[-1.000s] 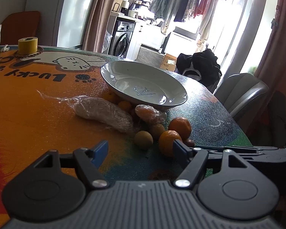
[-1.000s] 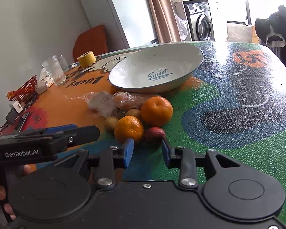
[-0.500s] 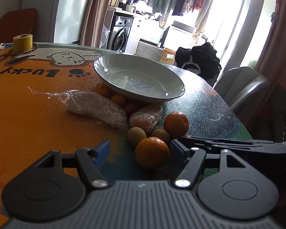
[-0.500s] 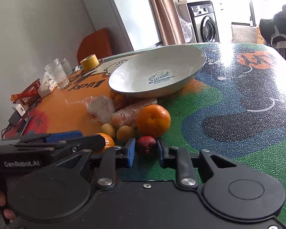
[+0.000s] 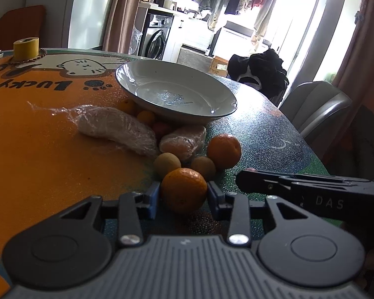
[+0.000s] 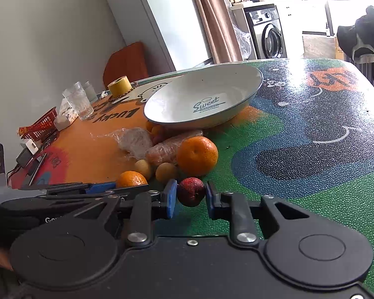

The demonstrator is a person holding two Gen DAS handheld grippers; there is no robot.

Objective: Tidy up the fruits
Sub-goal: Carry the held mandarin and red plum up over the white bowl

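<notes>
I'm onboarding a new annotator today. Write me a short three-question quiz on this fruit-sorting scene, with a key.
1. True or false: fruit already lies in the white bowl.
2. Which fruit sits between the fingers of the right gripper? A) a large orange B) a small dark red fruit C) a wrapped item
3. Fill in: the left gripper has just been closing around an ______.

Key:
1. False. The bowl holds no fruit; the fruit lies on the table in front of it.
2. B, the small dark red fruit.
3. orange; its fingers sit against both sides.
</notes>
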